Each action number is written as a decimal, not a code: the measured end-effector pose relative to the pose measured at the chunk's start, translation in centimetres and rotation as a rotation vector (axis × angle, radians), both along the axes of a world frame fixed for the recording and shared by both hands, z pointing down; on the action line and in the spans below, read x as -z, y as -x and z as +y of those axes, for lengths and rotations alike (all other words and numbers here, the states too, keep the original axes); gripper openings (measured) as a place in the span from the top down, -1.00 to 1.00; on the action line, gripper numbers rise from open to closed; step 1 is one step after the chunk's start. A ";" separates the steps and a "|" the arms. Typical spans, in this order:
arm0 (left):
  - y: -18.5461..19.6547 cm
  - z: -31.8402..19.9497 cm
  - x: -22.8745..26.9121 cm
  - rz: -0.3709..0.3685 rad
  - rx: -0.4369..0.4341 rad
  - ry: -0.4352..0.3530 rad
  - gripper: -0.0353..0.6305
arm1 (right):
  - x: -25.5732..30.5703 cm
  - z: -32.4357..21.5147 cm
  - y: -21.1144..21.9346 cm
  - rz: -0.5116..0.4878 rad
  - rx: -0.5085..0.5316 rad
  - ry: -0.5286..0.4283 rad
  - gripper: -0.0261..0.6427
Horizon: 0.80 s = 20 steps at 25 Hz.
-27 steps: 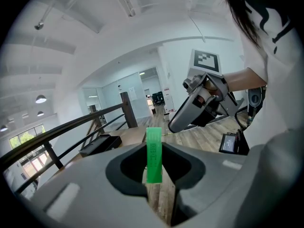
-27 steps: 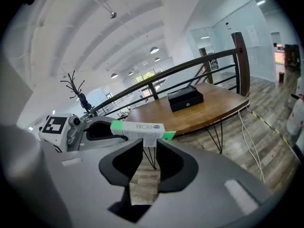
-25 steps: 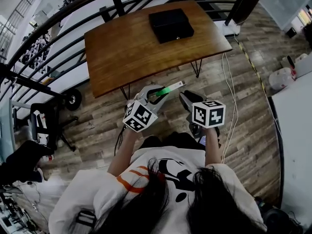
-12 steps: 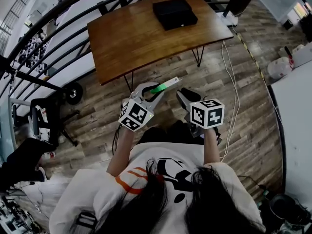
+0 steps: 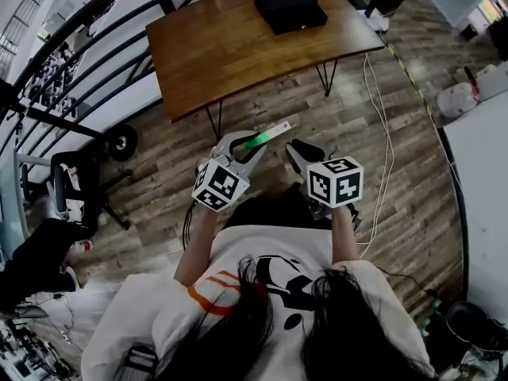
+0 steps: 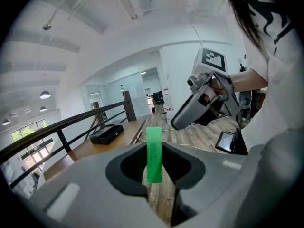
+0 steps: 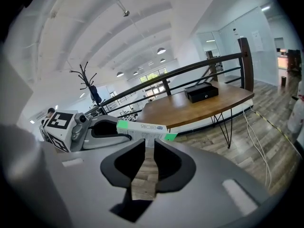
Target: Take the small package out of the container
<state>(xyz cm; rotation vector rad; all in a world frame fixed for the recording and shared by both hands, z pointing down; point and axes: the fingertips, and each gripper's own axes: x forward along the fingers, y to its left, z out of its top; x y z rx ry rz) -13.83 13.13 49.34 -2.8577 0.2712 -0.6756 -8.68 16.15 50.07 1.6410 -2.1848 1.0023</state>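
The left claw is clenched on the small package, held out in front of the person's chest. The right claw hangs just beside it, level with it. Its jaws stand a narrow slit apart, and only floorboards show through the slit.

Below both claws runs the wooden plank floor. Ahead of them, well apart and past the person's reach, stands the brown wooden worktop on thin black legs. A dark railing curves along its far side. A white cable trails over the floor to the right of the right claw.

The container is a flat black box. It sits shut on the far end of the worktop, on the side away from the claws, and nothing touches it.

The package is out of that box, in the air between the claws and the worktop's near edge. It is a slim white carton with green ends, pinched near one end. Its free end pokes forward and rightward past the left claw's tips, crossing just ahead of the right claw's tips.
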 end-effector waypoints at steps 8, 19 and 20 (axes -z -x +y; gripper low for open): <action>1.3 0.4 -0.2 0.008 -0.003 0.005 0.62 | -1.0 0.5 1.1 0.016 -0.003 0.026 0.72; 1.5 0.7 -0.3 0.013 -0.020 0.012 0.62 | -1.5 0.6 1.8 0.032 -0.001 0.045 0.77; 1.5 0.6 -0.4 0.013 -0.020 0.012 0.63 | -1.6 0.5 1.9 0.033 0.000 0.046 0.77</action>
